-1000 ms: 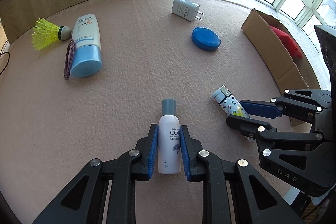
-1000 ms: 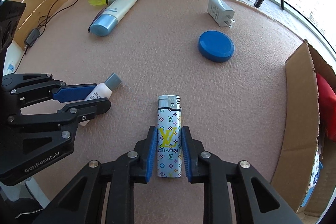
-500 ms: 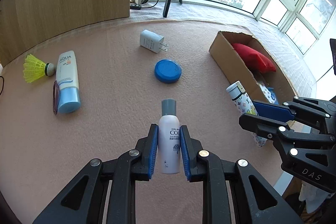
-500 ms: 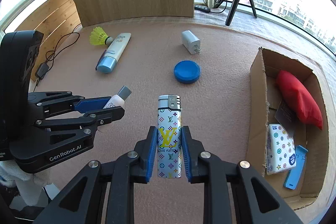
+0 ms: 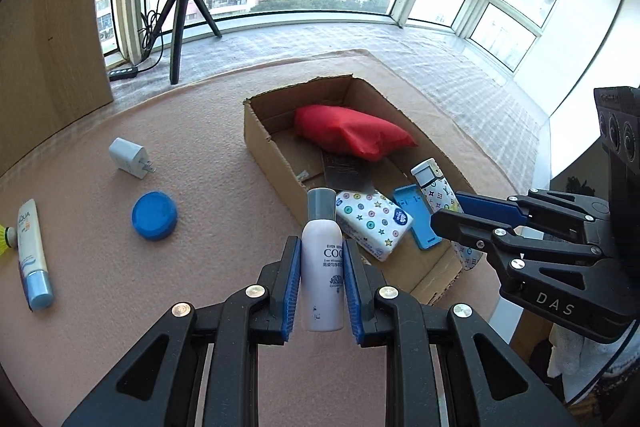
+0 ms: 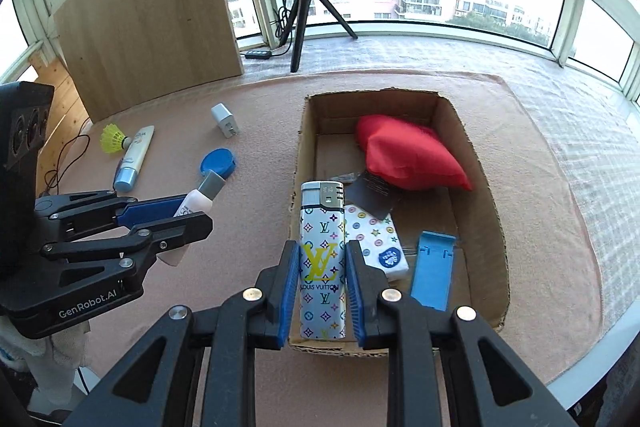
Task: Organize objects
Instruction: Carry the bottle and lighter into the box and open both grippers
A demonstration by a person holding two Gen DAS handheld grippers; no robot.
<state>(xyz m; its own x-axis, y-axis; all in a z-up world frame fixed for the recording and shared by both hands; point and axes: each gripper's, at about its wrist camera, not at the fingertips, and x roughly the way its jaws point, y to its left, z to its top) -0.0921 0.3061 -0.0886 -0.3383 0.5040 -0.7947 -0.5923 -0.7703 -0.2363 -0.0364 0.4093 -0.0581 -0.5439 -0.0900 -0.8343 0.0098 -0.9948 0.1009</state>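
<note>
My left gripper (image 5: 321, 259) is shut on a white bottle (image 5: 322, 267) with a grey cap, held in the air just left of the cardboard box (image 5: 264, 139). It also shows in the right wrist view (image 6: 196, 205). My right gripper (image 6: 323, 259) is shut on a patterned lighter (image 6: 322, 259), held above the box's near left corner (image 6: 298, 163). The lighter also shows in the left wrist view (image 5: 434, 187). The box holds a red pouch (image 6: 408, 155), a patterned tissue pack (image 6: 376, 243) and a blue flat piece (image 6: 432, 273).
On the pink mat (image 5: 120, 227) lie a blue round lid (image 5: 154, 215), a white charger (image 5: 129, 157), a sunscreen tube (image 5: 32, 259) and a yellow shuttlecock (image 6: 114, 139). A tripod (image 6: 304, 23) and a wooden panel (image 6: 148, 19) stand at the back.
Both grippers have lifted their objects higher and swung right toward the box. The lighter now hangs over the box's near corner; the bottle is beside the box wall.
</note>
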